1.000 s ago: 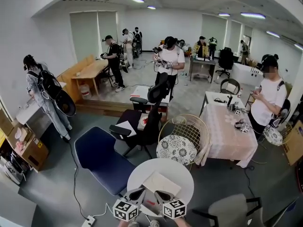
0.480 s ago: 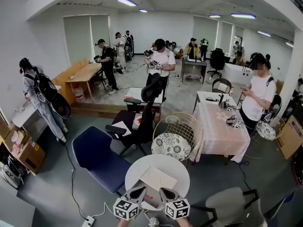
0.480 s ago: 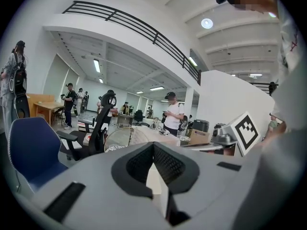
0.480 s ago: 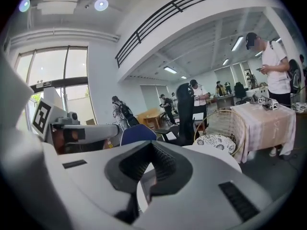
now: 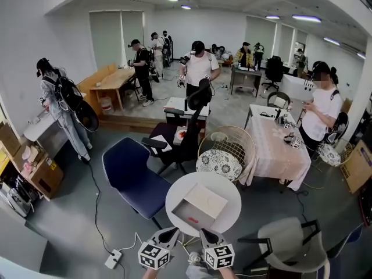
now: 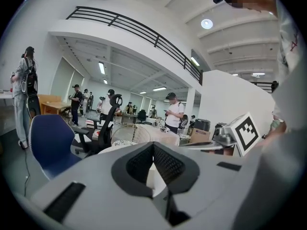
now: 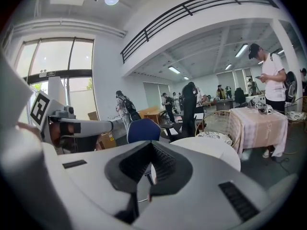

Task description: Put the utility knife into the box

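An open shallow cardboard box (image 5: pixel 200 207) lies on the round white table (image 5: pixel 224 185). A small red object (image 5: pixel 193 220) lies inside it near the front edge; it is too small to tell whether it is the utility knife. My left gripper (image 5: pixel 173 232) and right gripper (image 5: pixel 204 233) hover side by side off the table's near rim, clear of the box. Both are shut and hold nothing. In the left gripper view the left gripper (image 6: pixel 153 145) has its jaws together. In the right gripper view the right gripper (image 7: pixel 152 145) points at the white table (image 7: pixel 206 150).
A blue chair (image 5: pixel 136 179) stands left of the table and a grey chair (image 5: pixel 290 243) at the near right. Behind are a wire chair with a patterned cushion (image 5: pixel 224 158) and a cloth-covered table (image 5: pixel 279 150). A power strip (image 5: pixel 113 259) lies on the floor. Several people stand around.
Both grippers have drawn back from over the box to beyond the table's near rim. The whole box now shows in the head view.
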`<state>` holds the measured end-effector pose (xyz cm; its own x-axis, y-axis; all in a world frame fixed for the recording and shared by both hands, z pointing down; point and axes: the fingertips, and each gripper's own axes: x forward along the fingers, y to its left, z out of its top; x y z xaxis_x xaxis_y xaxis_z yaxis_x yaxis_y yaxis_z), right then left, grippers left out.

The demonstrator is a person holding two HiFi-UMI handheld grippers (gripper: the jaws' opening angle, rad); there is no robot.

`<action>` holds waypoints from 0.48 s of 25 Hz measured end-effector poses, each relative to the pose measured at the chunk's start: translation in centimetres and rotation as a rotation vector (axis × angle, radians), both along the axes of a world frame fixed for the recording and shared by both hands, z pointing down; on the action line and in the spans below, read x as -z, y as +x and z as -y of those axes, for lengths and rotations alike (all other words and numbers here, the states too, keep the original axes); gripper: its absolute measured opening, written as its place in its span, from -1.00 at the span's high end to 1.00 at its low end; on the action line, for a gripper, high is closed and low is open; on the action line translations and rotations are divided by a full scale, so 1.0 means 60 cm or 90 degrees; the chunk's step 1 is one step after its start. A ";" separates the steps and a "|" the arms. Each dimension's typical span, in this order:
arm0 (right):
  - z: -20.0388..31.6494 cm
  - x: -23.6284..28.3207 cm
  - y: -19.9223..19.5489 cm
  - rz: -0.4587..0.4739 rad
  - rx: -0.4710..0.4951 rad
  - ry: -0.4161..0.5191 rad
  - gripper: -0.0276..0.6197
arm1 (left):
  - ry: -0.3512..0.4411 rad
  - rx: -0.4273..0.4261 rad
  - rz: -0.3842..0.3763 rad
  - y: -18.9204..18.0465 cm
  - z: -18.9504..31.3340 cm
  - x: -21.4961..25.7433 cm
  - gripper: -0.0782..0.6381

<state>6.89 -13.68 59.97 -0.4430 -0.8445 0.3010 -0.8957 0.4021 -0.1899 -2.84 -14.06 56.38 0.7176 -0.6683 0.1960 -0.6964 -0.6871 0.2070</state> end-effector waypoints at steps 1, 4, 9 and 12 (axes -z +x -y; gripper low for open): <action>-0.015 -0.002 -0.006 -0.003 -0.002 0.001 0.86 | -0.002 0.003 -0.001 -0.007 -0.016 -0.003 0.75; -0.064 -0.012 -0.015 -0.014 -0.005 -0.006 0.87 | -0.014 0.005 -0.006 -0.015 -0.068 -0.016 0.75; -0.127 -0.018 -0.022 -0.028 -0.008 -0.013 0.87 | -0.033 0.004 -0.013 -0.020 -0.137 -0.033 0.75; -0.155 -0.021 -0.021 -0.040 -0.011 -0.011 0.87 | -0.032 0.000 -0.017 -0.014 -0.160 -0.036 0.75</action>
<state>5.61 -4.39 61.20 -0.4075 -0.8464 0.3430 -0.9131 0.3830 -0.1398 -3.69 -4.43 58.52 0.7236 -0.6576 0.2100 -0.6897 -0.6760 0.2596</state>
